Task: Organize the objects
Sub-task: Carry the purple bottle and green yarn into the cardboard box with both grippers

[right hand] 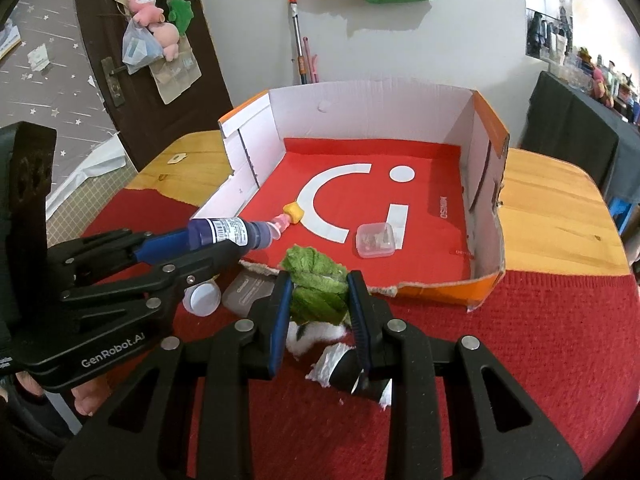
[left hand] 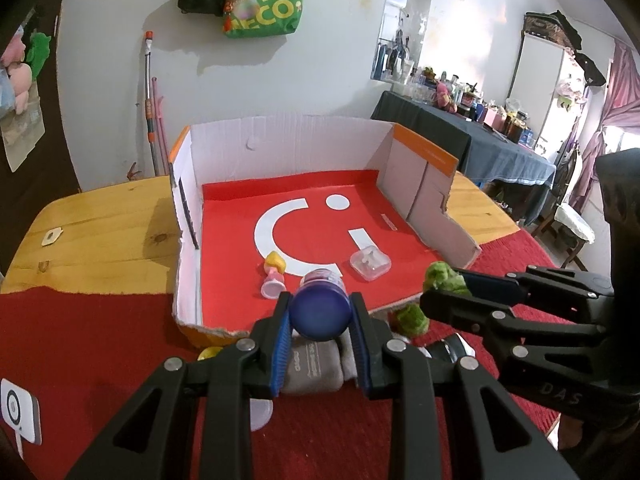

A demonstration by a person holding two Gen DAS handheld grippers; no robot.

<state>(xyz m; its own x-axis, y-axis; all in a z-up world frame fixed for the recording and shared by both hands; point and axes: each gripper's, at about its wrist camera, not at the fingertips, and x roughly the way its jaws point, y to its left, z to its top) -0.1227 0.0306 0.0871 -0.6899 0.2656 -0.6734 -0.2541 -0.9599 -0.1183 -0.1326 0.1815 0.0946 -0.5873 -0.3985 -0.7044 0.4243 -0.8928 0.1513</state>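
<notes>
My left claw (left hand: 320,316) clamps the bottle (left hand: 320,312), my right (right hand: 320,300) pinches the greens (right hand: 316,280); carry both toward twelve o'clock, over the box (right hand: 486,280) lip, before releasing.

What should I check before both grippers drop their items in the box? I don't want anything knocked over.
1. Left gripper shut on purple bottle: ok.
2. Right gripper shut on green plush: ok.
3. Bottle over box floor: not ok, at its torn front edge.
4. Bare floor behind clear case and yellow-capped toy: ok.
5. Plush clears front edge: cannot tell.
</notes>
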